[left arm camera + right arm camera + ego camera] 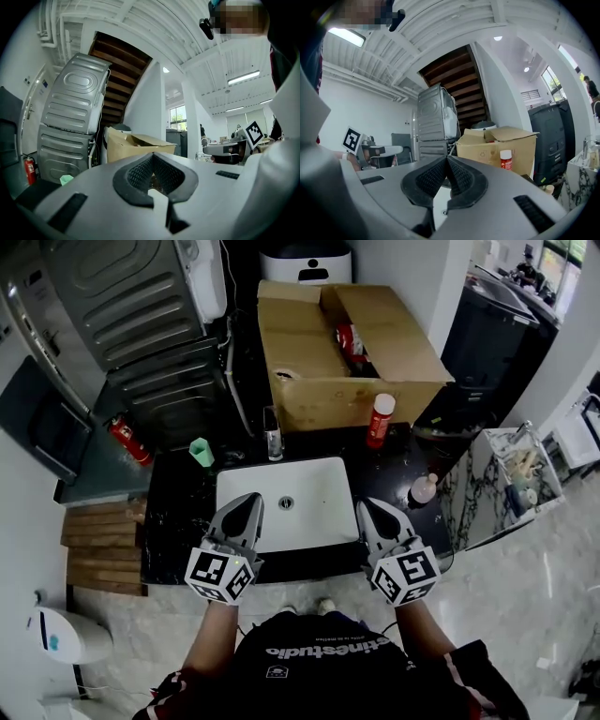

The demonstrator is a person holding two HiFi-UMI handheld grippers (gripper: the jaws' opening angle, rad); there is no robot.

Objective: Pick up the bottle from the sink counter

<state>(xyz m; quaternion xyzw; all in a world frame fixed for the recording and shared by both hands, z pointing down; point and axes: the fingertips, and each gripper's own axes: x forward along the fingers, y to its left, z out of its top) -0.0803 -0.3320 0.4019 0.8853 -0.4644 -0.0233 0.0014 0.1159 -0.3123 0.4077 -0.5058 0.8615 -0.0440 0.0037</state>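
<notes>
A red bottle with a white cap (380, 419) stands upright on the black sink counter (181, 514), at the back right of the white basin and just in front of the cardboard box. It also shows in the right gripper view, the bottle (505, 160) ahead and to the right of the jaws. A smaller pale bottle (424, 489) stands on the counter's right end. My left gripper (251, 499) hovers over the basin's front left corner, shut and empty. My right gripper (367, 505) is over the front right corner, also shut with nothing in it.
An open cardboard box (345, 348) sits behind the counter. A faucet (273, 435) and a green cup (202, 452) stand at the back left of the white basin (309, 493). A red fire extinguisher (129, 440) and a grey machine (141, 324) are to the left.
</notes>
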